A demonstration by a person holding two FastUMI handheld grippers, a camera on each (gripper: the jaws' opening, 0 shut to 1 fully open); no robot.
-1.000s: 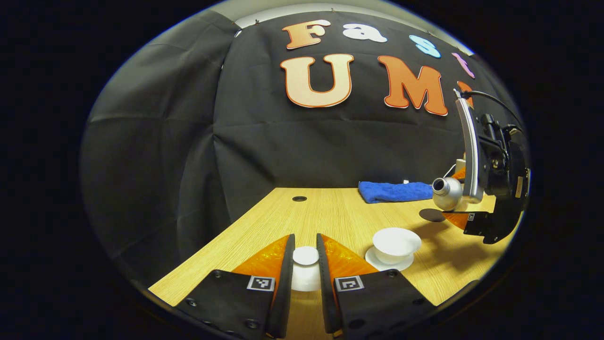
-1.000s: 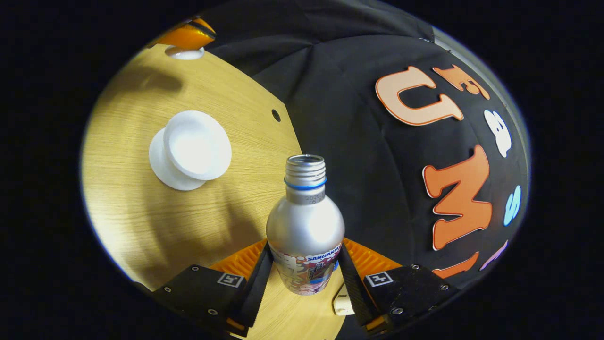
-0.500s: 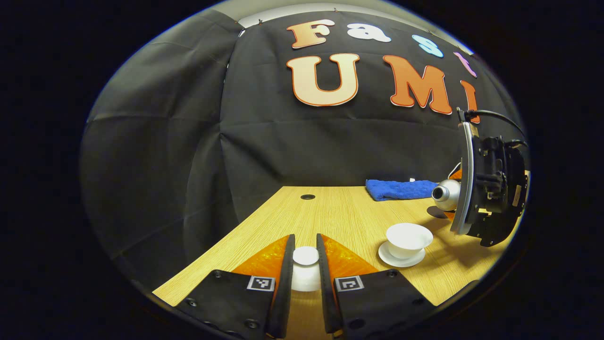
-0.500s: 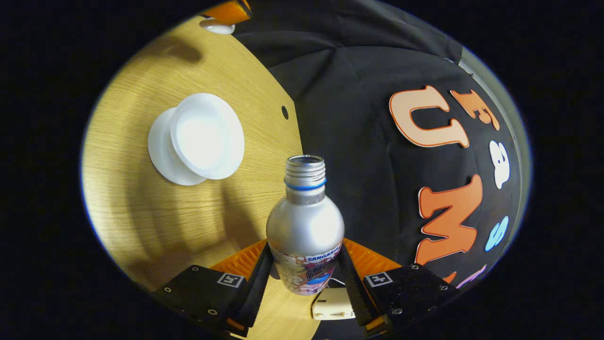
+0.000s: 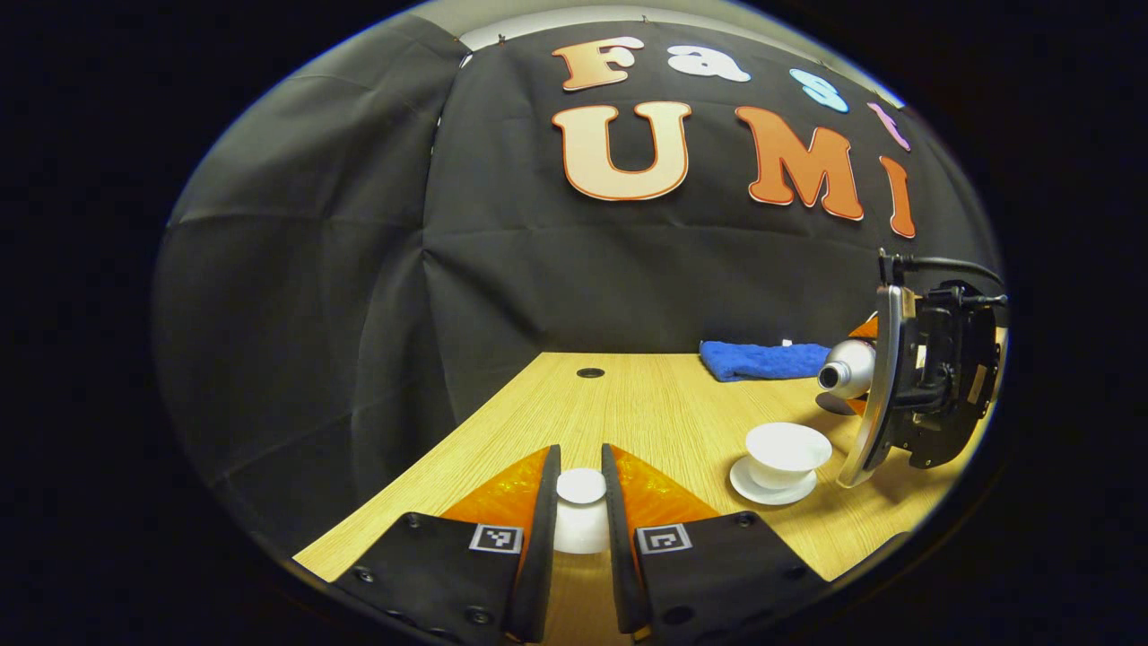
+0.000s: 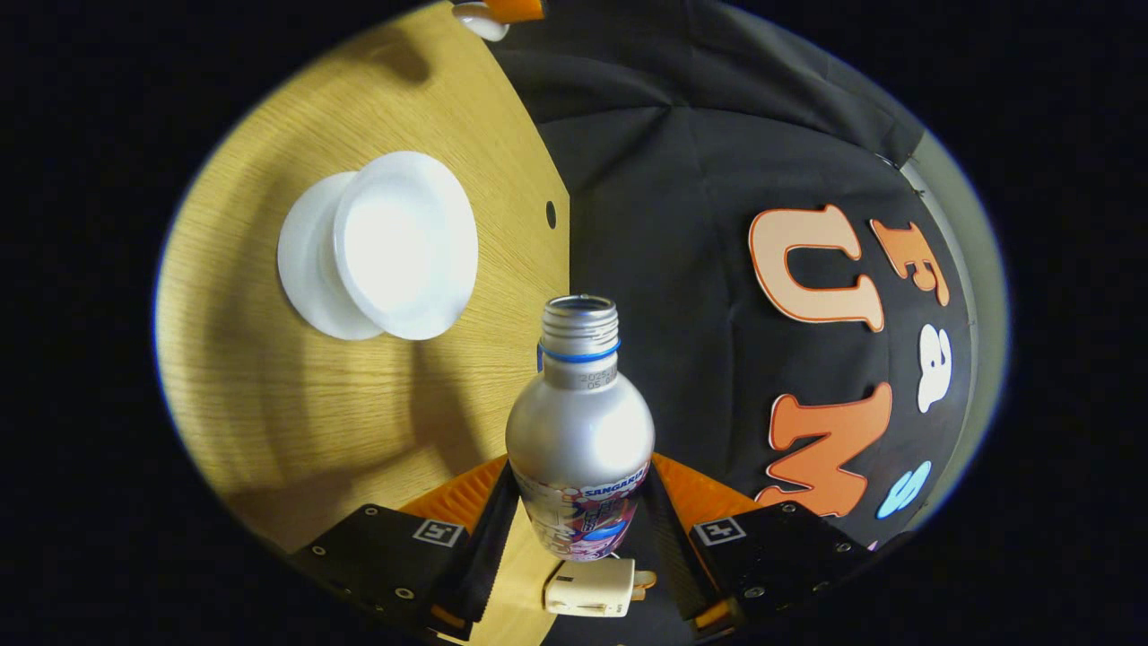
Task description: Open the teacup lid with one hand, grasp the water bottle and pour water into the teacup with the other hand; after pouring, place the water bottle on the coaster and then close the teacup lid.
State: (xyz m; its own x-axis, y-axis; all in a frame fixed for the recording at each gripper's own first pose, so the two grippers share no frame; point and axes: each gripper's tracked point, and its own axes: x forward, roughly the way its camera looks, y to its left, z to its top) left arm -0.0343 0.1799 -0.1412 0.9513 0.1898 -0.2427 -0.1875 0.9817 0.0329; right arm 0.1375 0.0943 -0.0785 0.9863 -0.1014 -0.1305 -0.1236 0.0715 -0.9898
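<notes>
My left gripper is shut on the knob of the white teacup lid, held just above the wooden table. To its right the uncovered white teacup stands on its saucer. My right gripper is shut on the silver water bottle. The bottle has no cap and is tipped on its side. Its mouth hangs just above and right of the cup. In the right gripper view the teacup lies up and left of the bottle mouth. No water shows. A dark coaster peeks out behind the bottle.
A folded blue cloth lies at the back of the table. A small round hole sits near the back edge. A white plug lies below the bottle. The black cloth wall closes off the back and left.
My right gripper has come lower and nearer the teacup with the bottle, turning it further onto its side. My left gripper keeps the lid and has drifted slightly away from the cup.
</notes>
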